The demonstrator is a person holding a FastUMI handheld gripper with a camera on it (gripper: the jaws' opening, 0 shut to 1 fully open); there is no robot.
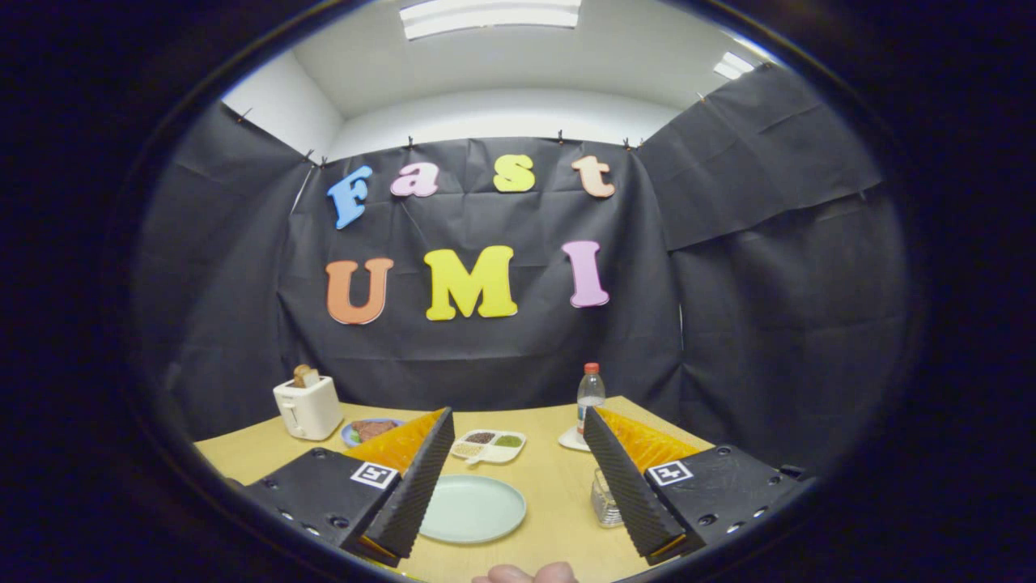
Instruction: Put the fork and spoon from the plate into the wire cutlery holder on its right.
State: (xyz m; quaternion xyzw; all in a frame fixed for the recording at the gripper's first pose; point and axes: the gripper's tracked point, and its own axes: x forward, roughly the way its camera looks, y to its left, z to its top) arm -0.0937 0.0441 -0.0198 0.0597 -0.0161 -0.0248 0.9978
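Pale green plate (473, 508) lies between the gripper (515, 478) fingers, spread wide, holding nothing; what looks like the wire cutlery holder (603, 500) sits behind the right finger.

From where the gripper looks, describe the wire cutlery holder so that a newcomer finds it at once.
Start at the wooden table and find the pale green plate between the open gripper fingers. The wire cutlery holder stands just right of it, behind the right finger; unlike its neighbours, it is see-through mesh.

The bench (558, 494) looks like pale wood, smooth and matt. On it the plate (473, 508) is smooth, faintly glossy. Right of the plate, the holder (605, 502) is shiny wire. The open claw (518, 478) has ribbed, matt black fingers (421, 486) on orange plastic.
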